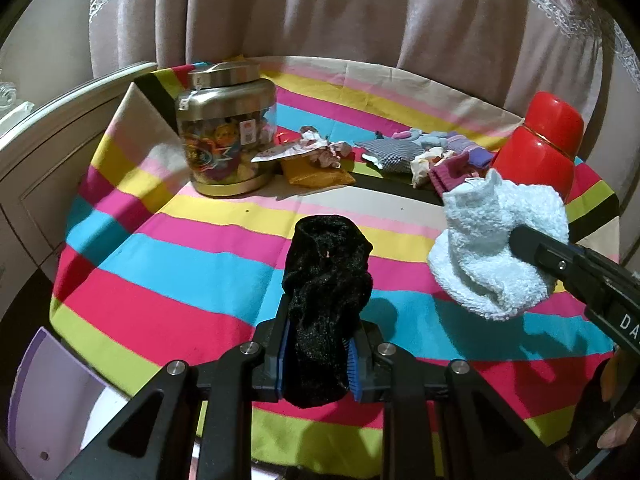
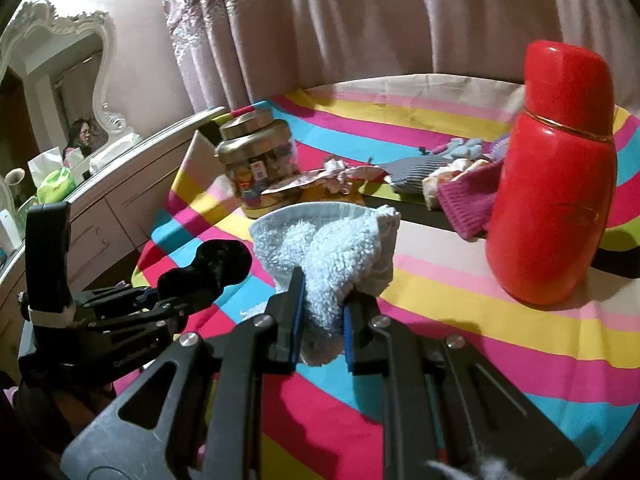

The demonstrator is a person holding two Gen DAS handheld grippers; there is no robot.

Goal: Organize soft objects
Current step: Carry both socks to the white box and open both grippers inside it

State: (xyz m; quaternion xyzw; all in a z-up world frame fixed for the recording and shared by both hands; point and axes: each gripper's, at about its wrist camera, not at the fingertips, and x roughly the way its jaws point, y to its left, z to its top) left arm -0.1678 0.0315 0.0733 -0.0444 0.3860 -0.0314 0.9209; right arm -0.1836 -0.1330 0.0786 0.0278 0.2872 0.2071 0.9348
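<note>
The left gripper (image 1: 320, 356) clamps a black sock (image 1: 326, 280); the right gripper (image 2: 322, 322) clamps a pale-blue fluffy sock (image 2: 332, 248), both lifted clear of the striped tabletop (image 1: 180, 280) for sorting.

Black sock (image 1: 325, 304): I saw it bunched upright between the left jaws.
Pale-blue fluffy sock (image 2: 332, 256): crumpled, pinched between the right jaws.

A table (image 1: 168, 280) stands before a curtain (image 1: 320, 12). On its far left stands a jar (image 1: 226, 128); a flask (image 2: 554, 176) stands far right. Between them lies a row of small soft items (image 1: 404, 152). Nearer, a dark sock (image 1: 326, 292) hangs left of a fluffy sock (image 1: 492, 248). A dresser (image 2: 120, 192) flanks the table's left.
</note>
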